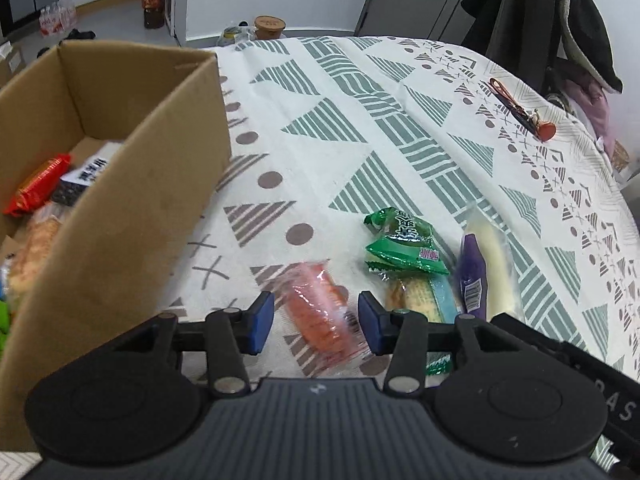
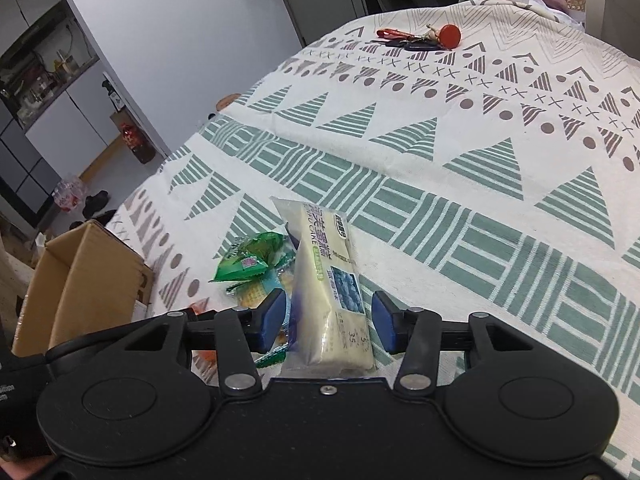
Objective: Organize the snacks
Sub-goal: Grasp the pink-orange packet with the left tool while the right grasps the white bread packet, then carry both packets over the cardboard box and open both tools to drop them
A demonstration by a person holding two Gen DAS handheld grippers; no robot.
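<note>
Two claws hovering low over the patterned bench (image 1: 360,92), each spread wide and gripping nothing. Left claw (image 1: 316,326) straddling an orange snack in clear wrap (image 1: 320,312), blue pads (image 1: 262,322) standing off either side of the packet, not touching it. Right claw (image 2: 329,322) likewise gaping around a pale cake bar with a blueberry picture (image 2: 330,280), the bar lying lengthwise between the pads (image 2: 272,318), clear of both.

Lying just beyond the left claw, a small huddle of packets on the cloth: a crumpled green packet (image 1: 402,242) resting partly on top of a blue-edged cracker packet (image 1: 420,296), and beside those the same pale cake bar (image 1: 494,264) with its purple wrapper end (image 1: 474,276). Showing again in the right wrist view, the green packet (image 2: 244,260) and the cracker packet (image 2: 256,294) sitting just left of the cake bar, touching or nearly touching it.

Standing at the left side of the bench, an open cardboard box (image 1: 132,184), already holding several items: a red-orange packet (image 1: 38,186), a dark packet with a white label (image 1: 86,178) and a pale wrapped item nearer the camera, too blurred to identify. Appearing also at the lower left of the right wrist view, the same box (image 2: 88,280).

Resting well apart toward the far edge of the cloth, a bunch of keys with a round red fob (image 2: 424,40). Looming beyond the bench, dark clothing draped over something upright (image 1: 560,20).
</note>
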